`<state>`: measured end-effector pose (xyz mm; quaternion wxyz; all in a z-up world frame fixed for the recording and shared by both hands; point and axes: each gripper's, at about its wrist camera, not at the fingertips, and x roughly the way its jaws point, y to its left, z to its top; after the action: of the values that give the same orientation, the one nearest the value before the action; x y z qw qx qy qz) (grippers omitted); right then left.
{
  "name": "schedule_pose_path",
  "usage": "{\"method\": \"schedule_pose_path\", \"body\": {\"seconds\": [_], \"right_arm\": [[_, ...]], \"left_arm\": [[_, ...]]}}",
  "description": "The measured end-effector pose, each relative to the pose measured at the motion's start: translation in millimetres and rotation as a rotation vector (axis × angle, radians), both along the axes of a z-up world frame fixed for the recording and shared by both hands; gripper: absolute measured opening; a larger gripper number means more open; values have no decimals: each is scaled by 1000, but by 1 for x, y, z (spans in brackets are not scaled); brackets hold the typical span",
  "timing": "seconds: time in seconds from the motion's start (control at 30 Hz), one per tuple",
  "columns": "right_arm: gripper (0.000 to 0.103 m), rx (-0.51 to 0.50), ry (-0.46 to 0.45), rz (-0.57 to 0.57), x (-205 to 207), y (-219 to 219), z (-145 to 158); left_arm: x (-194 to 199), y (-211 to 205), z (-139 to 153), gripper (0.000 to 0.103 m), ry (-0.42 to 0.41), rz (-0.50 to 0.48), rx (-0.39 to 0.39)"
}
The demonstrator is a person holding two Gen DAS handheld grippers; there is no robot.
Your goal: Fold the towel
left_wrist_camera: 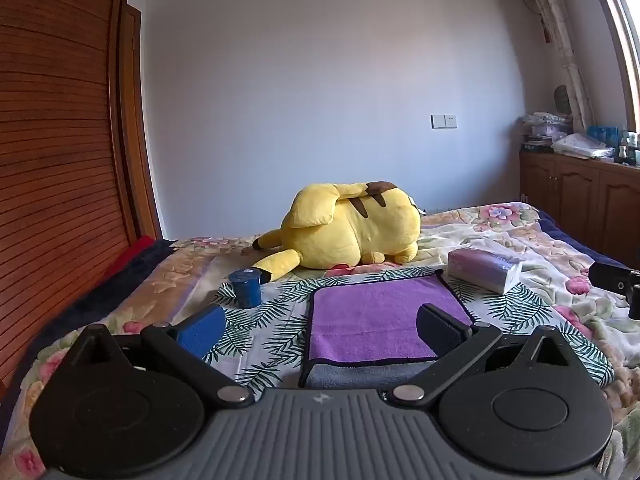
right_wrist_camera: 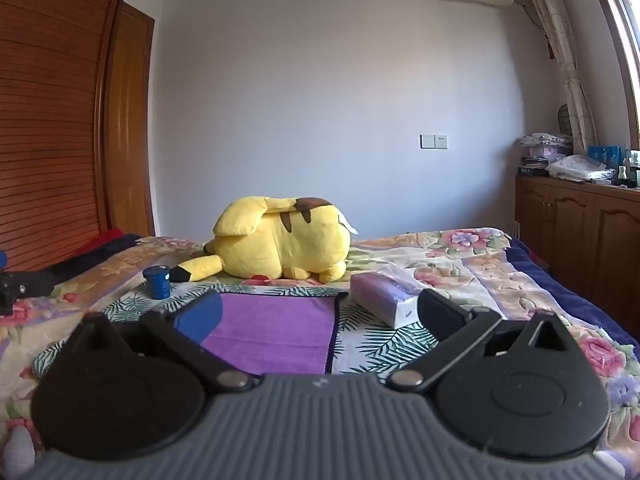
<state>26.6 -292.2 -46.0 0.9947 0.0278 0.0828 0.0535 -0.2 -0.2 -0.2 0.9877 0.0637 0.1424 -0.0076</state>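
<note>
A purple towel (left_wrist_camera: 380,316) with a dark border lies flat on a leaf-print cloth (left_wrist_camera: 276,312) on the bed; its near edge shows a grey underside (left_wrist_camera: 360,374). My left gripper (left_wrist_camera: 320,330) is open and empty, just above the towel's near left part. In the right wrist view the towel (right_wrist_camera: 276,328) lies ahead and slightly left. My right gripper (right_wrist_camera: 320,316) is open and empty, over the towel's near right edge. The right gripper's body shows at the right edge of the left wrist view (left_wrist_camera: 616,280).
A blue cup (left_wrist_camera: 246,288) stands left of the towel. A tissue pack (left_wrist_camera: 484,270) lies to its right. A yellow plush toy (left_wrist_camera: 348,228) lies behind. A wooden wardrobe (left_wrist_camera: 60,160) is to the left, cabinets (left_wrist_camera: 580,196) to the right.
</note>
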Motion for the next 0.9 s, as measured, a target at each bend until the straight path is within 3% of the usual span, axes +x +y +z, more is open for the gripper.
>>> {"method": "schedule_pose_path", "body": {"seconds": [0.9], "right_arm": [[103, -7, 4, 0, 0, 1, -1]], "left_arm": [[0, 0, 0, 103, -4, -1, 1]]}}
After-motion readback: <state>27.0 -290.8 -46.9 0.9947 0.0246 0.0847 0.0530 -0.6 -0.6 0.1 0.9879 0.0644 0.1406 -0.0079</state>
